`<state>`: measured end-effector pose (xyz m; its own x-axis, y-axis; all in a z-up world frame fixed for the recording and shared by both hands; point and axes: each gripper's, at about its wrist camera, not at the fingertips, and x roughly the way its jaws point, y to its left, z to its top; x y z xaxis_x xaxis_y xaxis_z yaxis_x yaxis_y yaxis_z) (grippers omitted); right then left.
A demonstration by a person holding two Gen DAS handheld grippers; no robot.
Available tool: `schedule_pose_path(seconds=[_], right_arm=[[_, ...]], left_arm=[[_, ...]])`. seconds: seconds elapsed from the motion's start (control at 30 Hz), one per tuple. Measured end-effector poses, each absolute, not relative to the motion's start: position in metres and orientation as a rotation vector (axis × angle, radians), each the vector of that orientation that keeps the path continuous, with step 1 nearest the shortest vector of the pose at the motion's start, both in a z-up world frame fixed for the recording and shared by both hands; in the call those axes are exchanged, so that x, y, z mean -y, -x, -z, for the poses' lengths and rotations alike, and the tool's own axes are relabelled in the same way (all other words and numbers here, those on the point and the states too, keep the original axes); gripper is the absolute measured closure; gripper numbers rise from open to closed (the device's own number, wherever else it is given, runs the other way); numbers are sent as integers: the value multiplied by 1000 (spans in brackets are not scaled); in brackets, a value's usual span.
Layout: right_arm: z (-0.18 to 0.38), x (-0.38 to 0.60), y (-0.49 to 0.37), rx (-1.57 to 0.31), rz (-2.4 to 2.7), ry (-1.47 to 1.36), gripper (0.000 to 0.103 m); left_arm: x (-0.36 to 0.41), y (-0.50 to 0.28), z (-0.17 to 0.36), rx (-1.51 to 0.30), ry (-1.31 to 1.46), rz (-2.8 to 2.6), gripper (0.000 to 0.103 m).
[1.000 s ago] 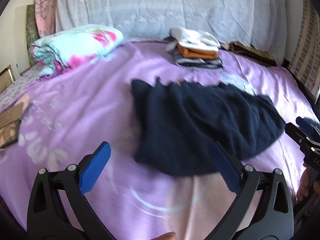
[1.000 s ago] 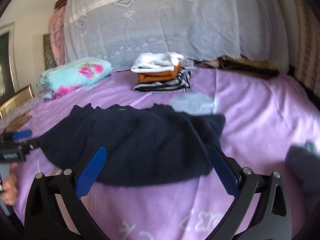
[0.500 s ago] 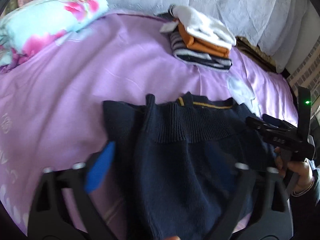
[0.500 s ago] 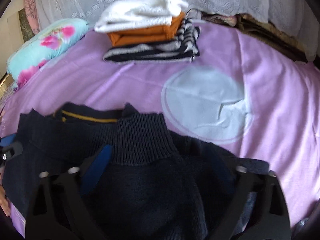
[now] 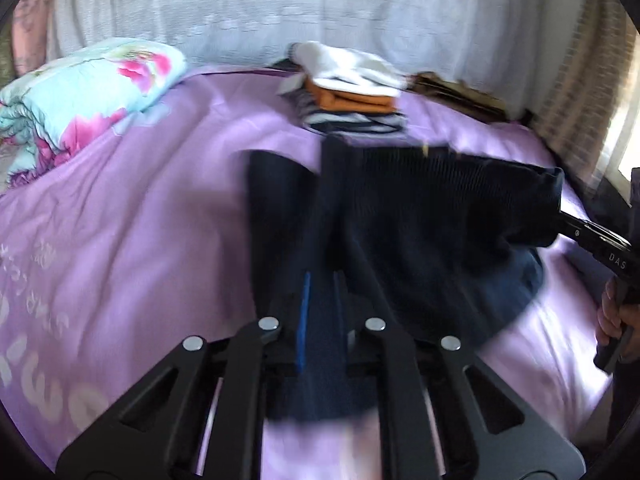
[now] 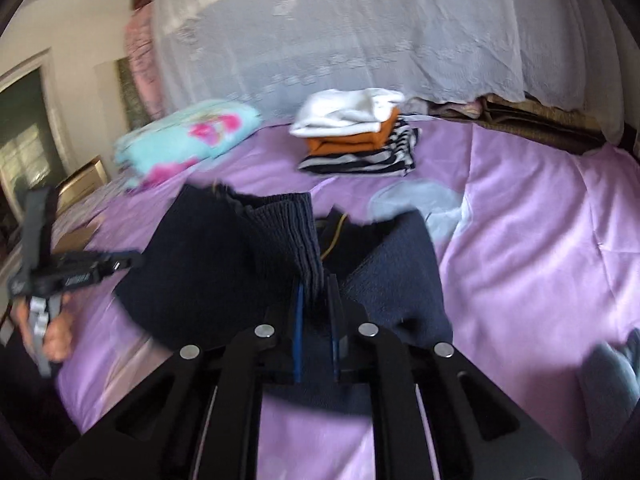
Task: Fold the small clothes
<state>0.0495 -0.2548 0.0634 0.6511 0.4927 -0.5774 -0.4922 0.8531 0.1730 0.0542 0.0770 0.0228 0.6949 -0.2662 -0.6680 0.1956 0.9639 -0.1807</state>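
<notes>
Left gripper [image 5: 320, 280] and right gripper [image 6: 316, 284] each pinch the navy knit sweater [image 5: 420, 216]; motion blur obscures its edges.

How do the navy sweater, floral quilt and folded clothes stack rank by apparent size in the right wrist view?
1. navy sweater, though it lies nearest the camera
2. floral quilt
3. folded clothes stack, close to the quilt, so that order is unsure

Purple-sheeted bed [image 6: 540, 240], white lace drape [image 6: 360, 32]
</notes>
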Motion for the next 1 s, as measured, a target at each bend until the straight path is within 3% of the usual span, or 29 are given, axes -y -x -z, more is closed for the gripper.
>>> schedule_pose_path(seconds=[0.13,0.17,0.2,0.27,0.33,0.37,0.4,0.47,0.63,0.8,1.0], right_arm=[[-49,276,24,-751,-626,77,93],[-45,283,35,-774,-620,89,93],[-40,290,43,-809,-625,93,93],[-35,308,53,-823,-589,79,92],[-40,323,54,-788,-516,35,86],[-44,331,47,-774,-482,-7,76],[-49,336,39,-756,-455,-45,55],[-58,343,13,-691,-409,-133,28],[-49,322,-74,-731,-419,-183,27],[-8,311,-150,-861,-326,-226,26],[33,325,-177,-933,-366,-483,23]], left_arm=[[-90,-3,-16,-769,67,285,89],[-98,7,-14,-774,74,279,80],[-106,12,-14,-776,82,262,59],[-122,16,-19,-756,117,209,32],[-134,13,-27,-744,160,183,30],[-137,8,-30,-747,172,179,27],[-138,2,-33,-747,179,168,25],[-139,-17,-40,-748,184,146,19],[-137,-101,-31,-848,215,170,13],[-140,-166,9,-1010,344,210,15],[-145,-186,11,-980,397,321,14]])
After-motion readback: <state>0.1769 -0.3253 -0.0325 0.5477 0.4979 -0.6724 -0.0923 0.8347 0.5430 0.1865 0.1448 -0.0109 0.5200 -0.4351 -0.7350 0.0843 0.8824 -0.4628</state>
